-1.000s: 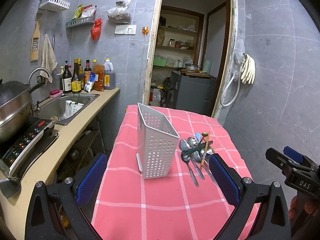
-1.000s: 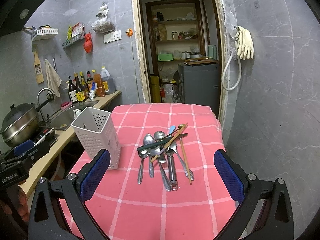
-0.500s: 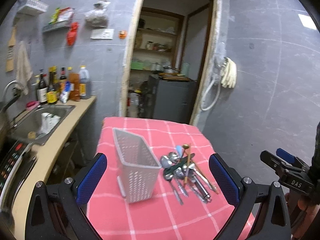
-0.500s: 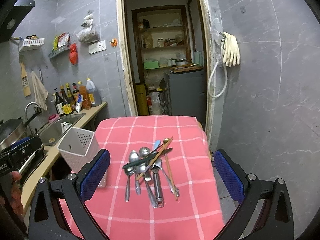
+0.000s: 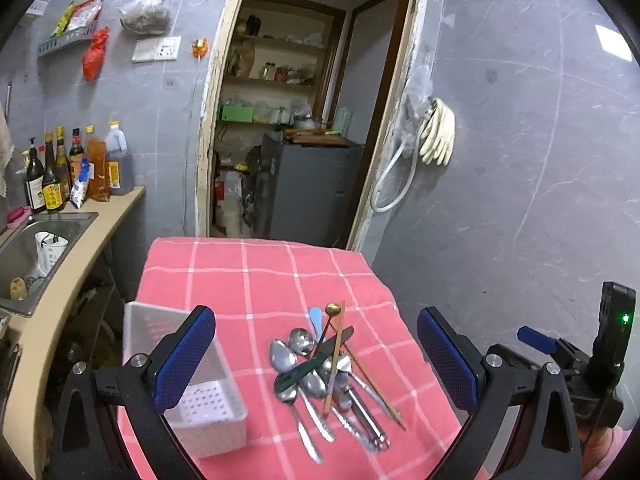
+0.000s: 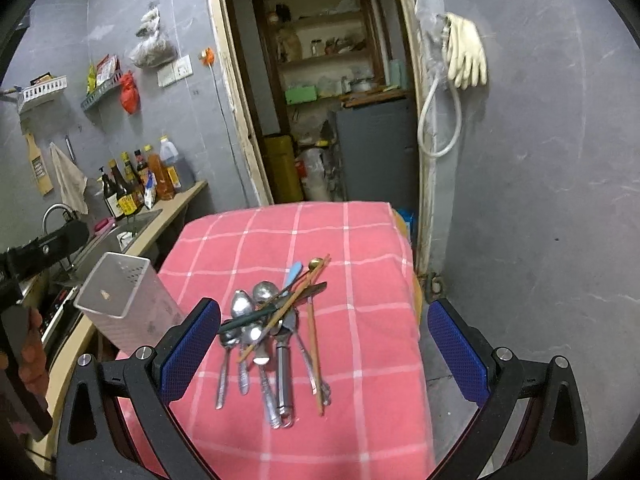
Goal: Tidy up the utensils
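Note:
A pile of utensils (image 5: 324,376) (image 6: 272,328) lies on the pink checked tablecloth (image 5: 256,276) (image 6: 360,360): several metal spoons, wooden chopsticks, a dark green handled piece and a light blue one. A white perforated holder (image 5: 192,392) (image 6: 124,300) stands upright left of the pile, with nothing visible inside it. My left gripper (image 5: 316,364) hovers above the table, open, with the pile between its blue pads. My right gripper (image 6: 324,352) also hangs open over the pile. Neither touches anything.
A counter with a sink (image 5: 32,248), sauce bottles (image 5: 60,172) and a stove runs along the left. An open doorway (image 5: 296,120) with shelves and a grey cabinet lies beyond the table. Rubber gloves (image 6: 466,56) hang on the right wall. The table's right edge drops to the floor.
Both grippers have risen and tilted down, so the table is seen from higher up. The left gripper has swung right, from over the holder to over the utensil pile. Nothing was taken hold of.

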